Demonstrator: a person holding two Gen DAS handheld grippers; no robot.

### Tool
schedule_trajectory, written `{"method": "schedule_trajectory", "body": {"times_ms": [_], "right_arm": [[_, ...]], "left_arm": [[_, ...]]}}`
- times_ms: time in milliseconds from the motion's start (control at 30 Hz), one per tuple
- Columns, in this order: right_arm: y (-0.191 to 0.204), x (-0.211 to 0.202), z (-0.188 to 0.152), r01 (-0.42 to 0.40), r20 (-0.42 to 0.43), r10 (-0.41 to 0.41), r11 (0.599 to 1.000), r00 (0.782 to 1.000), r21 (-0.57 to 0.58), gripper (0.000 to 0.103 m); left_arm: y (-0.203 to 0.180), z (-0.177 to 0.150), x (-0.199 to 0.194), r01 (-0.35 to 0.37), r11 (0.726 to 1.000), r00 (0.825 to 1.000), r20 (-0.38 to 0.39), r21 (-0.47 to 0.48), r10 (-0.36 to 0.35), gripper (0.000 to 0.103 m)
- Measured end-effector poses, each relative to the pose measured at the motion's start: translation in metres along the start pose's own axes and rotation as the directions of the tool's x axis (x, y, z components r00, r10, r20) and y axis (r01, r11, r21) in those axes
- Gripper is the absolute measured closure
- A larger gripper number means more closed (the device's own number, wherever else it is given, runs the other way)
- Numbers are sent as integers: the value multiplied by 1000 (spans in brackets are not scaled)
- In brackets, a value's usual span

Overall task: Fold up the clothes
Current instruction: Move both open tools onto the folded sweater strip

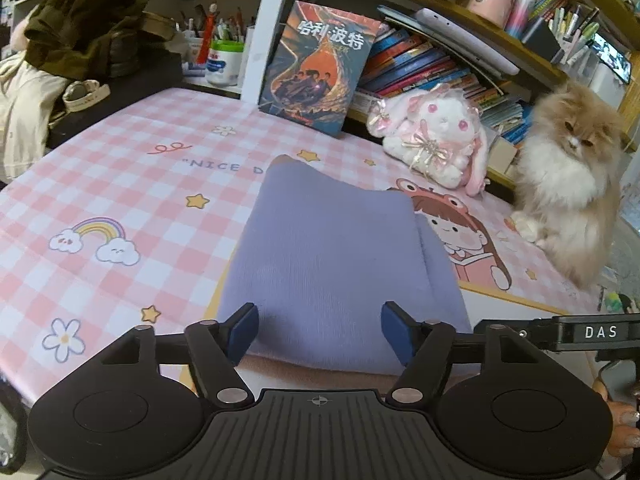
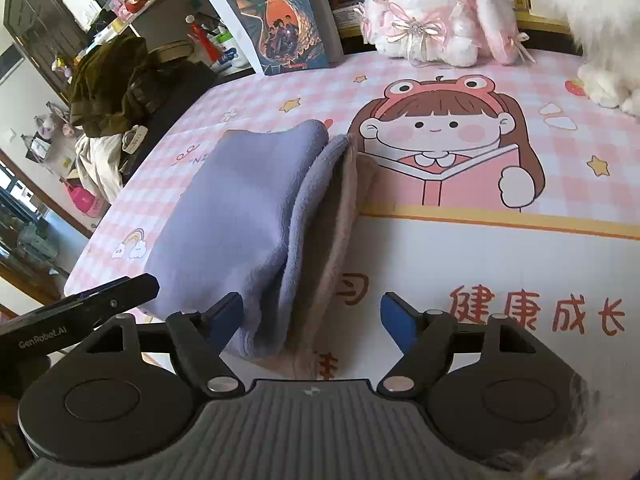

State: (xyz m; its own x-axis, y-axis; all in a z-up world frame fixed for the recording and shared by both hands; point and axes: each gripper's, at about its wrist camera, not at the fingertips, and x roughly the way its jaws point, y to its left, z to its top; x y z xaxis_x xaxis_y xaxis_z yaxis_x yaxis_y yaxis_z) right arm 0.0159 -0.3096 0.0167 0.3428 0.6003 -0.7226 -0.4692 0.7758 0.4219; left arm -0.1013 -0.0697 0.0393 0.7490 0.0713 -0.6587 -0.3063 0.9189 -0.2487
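Observation:
A lavender garment (image 1: 332,248) lies folded on the pink checked table mat (image 1: 120,184), with a pinkish-beige fleece layer showing at its near edge. My left gripper (image 1: 319,320) hangs open over the fold's near end, its blue pads apart and not pressing the cloth. In the right wrist view the same garment (image 2: 232,208) shows its stacked layers along the right side. My right gripper (image 2: 311,310) is open too, with the garment's near corner lying between its fingers; the left pad (image 2: 224,316) sits close beside the cloth.
A fluffy cat (image 1: 568,184) sits at the mat's right edge beside a white plush rabbit (image 1: 436,136). A book (image 1: 316,68) leans against the shelves behind. Dark clothes (image 1: 92,20) are heaped at the far left. A hand (image 1: 624,420) shows at the lower right.

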Motion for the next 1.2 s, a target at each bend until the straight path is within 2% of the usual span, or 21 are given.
{"method": "schedule_trajectory", "body": {"times_ms": [167, 333, 467, 633, 733, 900, 933, 1033, 1067, 1133, 1200], "right_arm": [[-7, 1, -1, -26, -22, 28, 998, 999, 54, 24], [-14, 8, 1, -49, -51, 57, 988, 997, 149, 24], [-14, 15, 2, -44, -63, 59, 975, 996, 217, 23], [-12, 25, 2, -24, -77, 50, 950, 996, 311, 23], [-6, 30, 2, 9, -74, 17, 944, 997, 330, 30], [4, 42, 5, 10, -72, 17, 934, 997, 356, 49], [5, 45, 5, 11, -71, 16, 932, 997, 361, 49], [7, 50, 6, 14, -63, 10, 928, 998, 371, 50], [8, 50, 6, 17, -61, 7, 928, 998, 372, 53], [14, 50, 7, 24, -55, -6, 938, 998, 345, 61], [29, 47, 9, 59, -40, -51, 969, 998, 241, 69]], "left_arm": [[11, 6, -1, -39, 999, 999, -2, -15, 39, 26], [31, 17, 11, -28, 999, 999, -41, -45, 27, 26], [50, 21, 30, 4, 995, 994, -112, -103, -16, 26], [76, 26, 53, 82, 978, 975, -186, -190, -118, 26], [85, 30, 63, 141, 966, 959, -212, -218, -187, 26], [94, 35, 79, 233, 933, 922, -244, -274, -301, 28], [94, 35, 81, 243, 928, 917, -245, -281, -314, 29], [94, 36, 86, 256, 920, 908, -252, -298, -334, 35], [94, 37, 88, 260, 917, 905, -255, -303, -340, 40], [89, 38, 85, 252, 930, 909, -263, -266, -322, 48], [78, 40, 78, 241, 953, 922, -265, -181, -284, 54]]}}
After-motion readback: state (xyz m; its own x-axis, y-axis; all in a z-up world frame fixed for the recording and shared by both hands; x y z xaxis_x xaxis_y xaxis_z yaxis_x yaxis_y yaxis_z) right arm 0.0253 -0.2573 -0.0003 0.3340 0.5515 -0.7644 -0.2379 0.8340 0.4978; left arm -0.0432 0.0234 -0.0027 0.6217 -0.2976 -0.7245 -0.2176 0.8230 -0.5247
